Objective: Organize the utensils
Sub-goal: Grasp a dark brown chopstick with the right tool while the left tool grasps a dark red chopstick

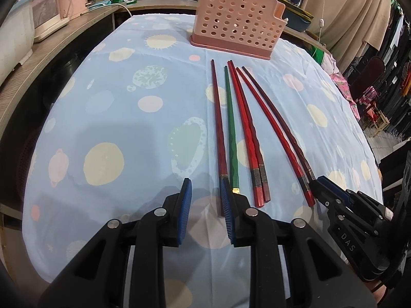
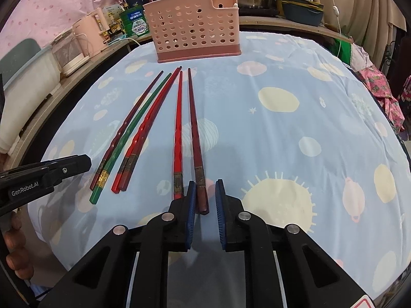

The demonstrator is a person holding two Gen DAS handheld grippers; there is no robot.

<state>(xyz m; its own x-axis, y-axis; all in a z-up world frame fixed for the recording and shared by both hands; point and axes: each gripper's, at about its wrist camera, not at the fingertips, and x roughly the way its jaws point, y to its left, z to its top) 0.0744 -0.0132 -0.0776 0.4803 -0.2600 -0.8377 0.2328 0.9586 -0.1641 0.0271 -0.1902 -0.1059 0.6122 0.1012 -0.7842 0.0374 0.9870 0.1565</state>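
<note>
A: Largest item first. Light blue tablecloth printed with pale planets and suns [image 2: 295, 133] covers the whole table. At its far edge a pink perforated plastic utensil caddy with a darker pink base [image 2: 195, 25] stands upright.

B: Chopsticks?

A: Six long lacquered chopsticks lie on the cloth in front of the caddy, thin tips toward it, thick ends toward the cameras. From the left: a dark maroon chopstick [image 1: 217, 118], a green chopstick with a gold band [image 1: 231, 128] just beside it, a touching pair of bright red chopsticks [image 1: 246, 128], then a single red chopstick [image 2: 177, 128] and a dark brown-red chopstick [image 2: 195, 133].

B: Left gripper pose?

A: Left gripper [image 1: 205, 205] pitched steeply down over the near ends. Blue pads apart; the maroon stick's butt sits beside the inner face of the right-hand pad, with the green one's end just outside that pad. Nothing clamped.

B: Right gripper?

A: Right gripper [image 2: 204, 205] also angled down. The brown-red chopstick's thick end lies between its blue pads, close to the left-hand one; a gap shows at the other pad, so not pinched. Red single lies just outside the left-hand pad. A bare hand [image 2: 15, 251] shows at the right wrist view's left edge behind the left gripper.
</note>
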